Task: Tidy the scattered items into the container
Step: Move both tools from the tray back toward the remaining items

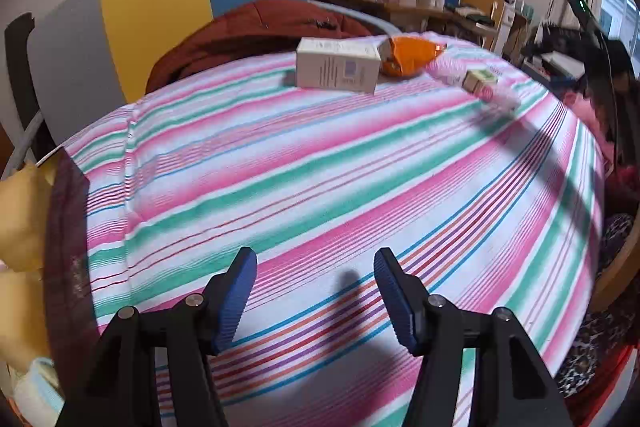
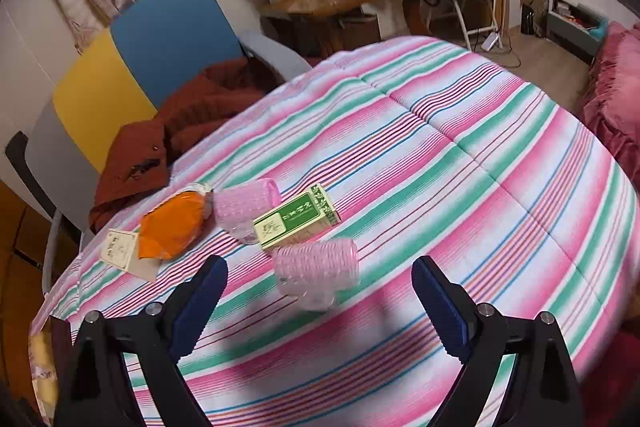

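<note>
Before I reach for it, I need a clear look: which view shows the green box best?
The right wrist view: the green box lies near and sharp, between two pink rollers. The left wrist view shows it only small, far off and blurred.

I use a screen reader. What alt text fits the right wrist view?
Open right tongs hover over a striped bedspread, nearest a pink hair roller. Beyond lie a green box, a second roller, an orange packet and a white box.
</note>
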